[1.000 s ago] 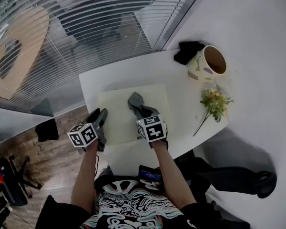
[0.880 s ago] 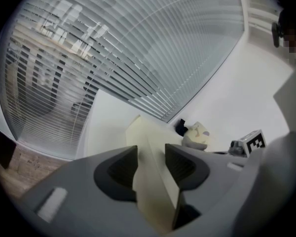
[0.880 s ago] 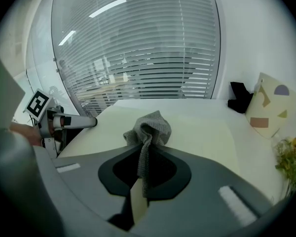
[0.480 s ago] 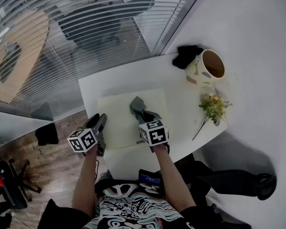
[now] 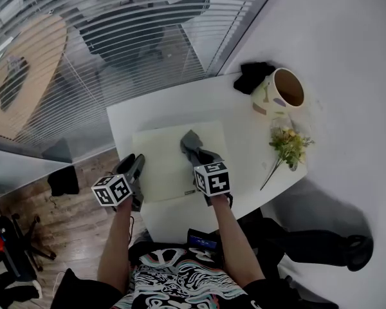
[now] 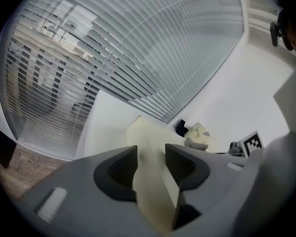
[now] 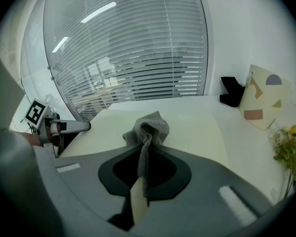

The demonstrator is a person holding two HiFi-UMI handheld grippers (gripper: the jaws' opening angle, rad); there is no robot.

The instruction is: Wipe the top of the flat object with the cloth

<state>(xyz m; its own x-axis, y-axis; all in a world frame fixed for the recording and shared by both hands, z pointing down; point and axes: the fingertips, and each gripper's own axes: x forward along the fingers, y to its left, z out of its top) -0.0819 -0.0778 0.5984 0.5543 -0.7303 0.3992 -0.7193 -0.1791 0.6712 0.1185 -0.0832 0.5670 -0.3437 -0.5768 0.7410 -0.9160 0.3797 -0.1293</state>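
A cream flat board (image 5: pixel 164 166) lies on the white table (image 5: pixel 244 140). My left gripper (image 5: pixel 134 170) is shut on the board's left edge, and the board (image 6: pixel 155 191) runs between its jaws (image 6: pixel 150 164). A grey cloth (image 5: pixel 192 143) rests bunched on the board's right part. My right gripper (image 5: pixel 202 158) is shut on the cloth's near end. In the right gripper view the cloth (image 7: pixel 148 128) rises from between the jaws (image 7: pixel 143 167) and touches the board (image 7: pixel 192 132).
A cream pot (image 5: pixel 280 90) with coloured shapes stands at the table's far right, with a black object (image 5: pixel 254 74) beside it. A small bunch of flowers (image 5: pixel 287 142) lies near the right edge. Slatted blinds (image 5: pixel 116 37) stand beyond the table's far edge.
My right gripper has dragged the cloth a little to the right across the board. My left gripper has stayed on the board's left edge.
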